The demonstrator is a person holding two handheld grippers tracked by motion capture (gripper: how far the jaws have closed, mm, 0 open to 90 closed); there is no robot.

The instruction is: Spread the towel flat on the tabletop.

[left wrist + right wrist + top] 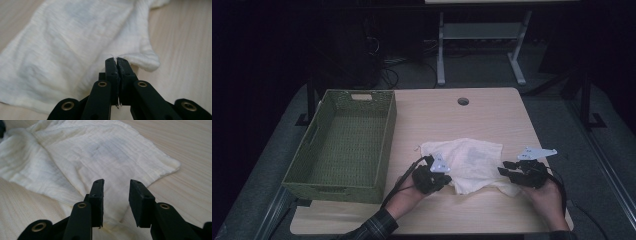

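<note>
A cream-white cloth [472,159] lies rumpled on the light wooden table [492,112], near its front edge. My left gripper [447,179] is at the cloth's near-left edge. In the left gripper view its jaws [117,60] are pressed together on a fold of the cloth's [75,37] hem. My right gripper [504,168] is at the cloth's right side. In the right gripper view its jaws [116,182] stand apart just above the cloth [100,152], with fabric under the gap and nothing pinched.
A green woven basket [389,117] stands empty on the table's left side, close to the cloth. A round cable hole [463,101] is near the far edge. Bare tabletop lies beyond the cloth. Desk legs and cables are on the floor behind.
</note>
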